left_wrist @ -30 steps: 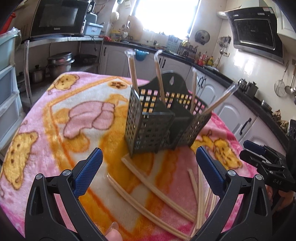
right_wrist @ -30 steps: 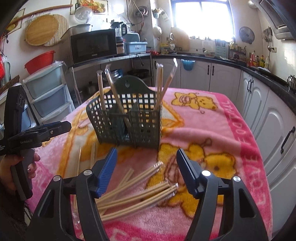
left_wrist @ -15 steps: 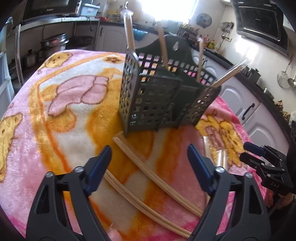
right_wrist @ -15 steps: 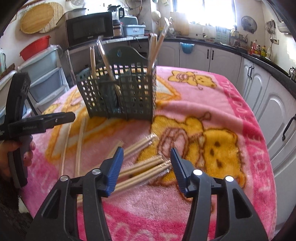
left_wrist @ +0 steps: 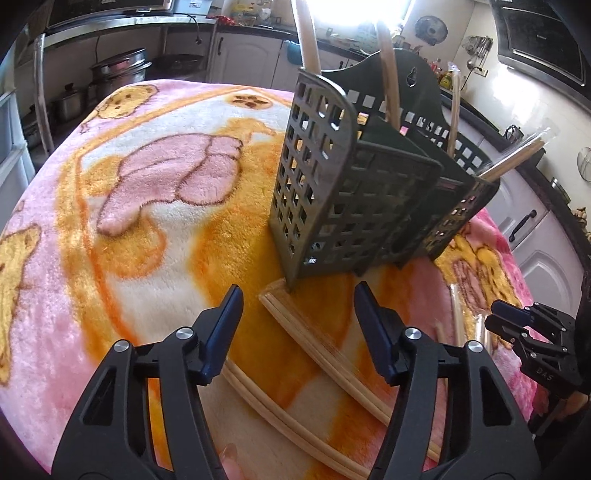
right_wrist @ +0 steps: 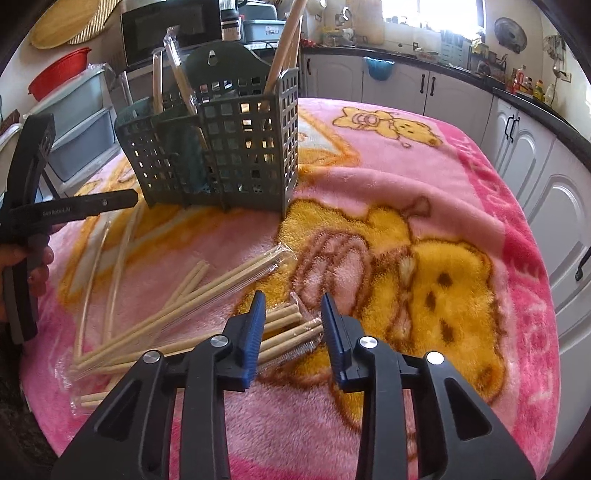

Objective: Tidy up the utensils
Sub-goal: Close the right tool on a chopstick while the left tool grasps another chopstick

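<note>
the left gripper [left_wrist: 297, 308] hangs low over the pink and orange blanket [left_wrist: 140, 229] on the bench, its blue fingers [left_wrist: 221, 332] spread and closing, a wrapped pair of chopsticks [left_wrist: 317, 343] lying on the blanket between them, not yet pinched; a second pair [left_wrist: 280, 413] lies nearer, partly hidden under the left finger; the right gripper [right_wrist: 293, 319] has its fingers [right_wrist: 253, 332] closing around the ends of a loose bundle of chopsticks [right_wrist: 284, 334] in clear sleeves, pads not yet pressing; more sleeved pairs [right_wrist: 192, 295] fan out to the left, their near ends cut off by the gripper body; just beyond stands the dark slotted utensil holder [left_wrist: 354, 199], upright, its near corner touching the tip of the first pair; several chopsticks [right_wrist: 179, 85] already stand in its compartments, though which compartment each sits in is hard to tell through the grid; behind, white cabinets [right_wrist: 406, 92] and a microwave [right_wrist: 166, 33], the window glare washing out the far counter.
</note>
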### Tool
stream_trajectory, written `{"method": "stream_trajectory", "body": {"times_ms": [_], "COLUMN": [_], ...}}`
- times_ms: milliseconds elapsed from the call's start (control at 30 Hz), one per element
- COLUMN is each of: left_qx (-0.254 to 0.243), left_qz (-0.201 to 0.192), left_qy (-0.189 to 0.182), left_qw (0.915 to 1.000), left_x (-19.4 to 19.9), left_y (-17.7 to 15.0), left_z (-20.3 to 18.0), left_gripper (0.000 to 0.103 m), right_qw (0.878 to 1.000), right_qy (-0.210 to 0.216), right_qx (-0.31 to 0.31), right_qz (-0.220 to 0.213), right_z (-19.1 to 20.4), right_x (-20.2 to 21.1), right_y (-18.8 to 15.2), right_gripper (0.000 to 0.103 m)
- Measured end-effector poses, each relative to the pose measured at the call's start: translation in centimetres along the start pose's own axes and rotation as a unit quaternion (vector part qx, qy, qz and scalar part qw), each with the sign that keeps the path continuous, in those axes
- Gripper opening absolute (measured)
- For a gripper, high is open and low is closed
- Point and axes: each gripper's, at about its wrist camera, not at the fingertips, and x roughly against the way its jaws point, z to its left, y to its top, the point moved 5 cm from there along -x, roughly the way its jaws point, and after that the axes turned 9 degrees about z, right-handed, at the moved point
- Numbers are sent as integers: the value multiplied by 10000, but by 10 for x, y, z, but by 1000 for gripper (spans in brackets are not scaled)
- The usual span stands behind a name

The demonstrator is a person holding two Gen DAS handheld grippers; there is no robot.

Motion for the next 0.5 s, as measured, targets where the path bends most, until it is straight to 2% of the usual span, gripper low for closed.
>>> {"method": "stream_trajectory", "body": {"times_ms": [133, 200, 300, 400, 500], "left_qx": [31, 58, 67, 81, 92], "left_qz": [81, 137, 193, 223, 247], "left_qy": [-18, -60, -70, -84, -65], "left_qw": [10000, 9999, 9998, 9997, 9996], "left_x": [-7, -11, -16, -20, -21], "left_y": [2, 2, 2, 2, 3], "left_z": [4, 6, 9, 12, 16], "left_gripper": [49, 45, 40, 35, 25], "right_qw": [9999, 9998, 9999, 9999, 9999], "right_qy": [22, 51, 93, 111, 119], "right_qx": [113, 129, 30, -19, -30], "right_qz": [98, 148, 141, 105, 56], "right_z": [0, -1, -4, -5, -5], "right_x": [-9, -14, -16, -15, -14], "right_y": [3, 4, 5, 6, 7], "right_gripper": [20, 12, 5, 2, 1]}}
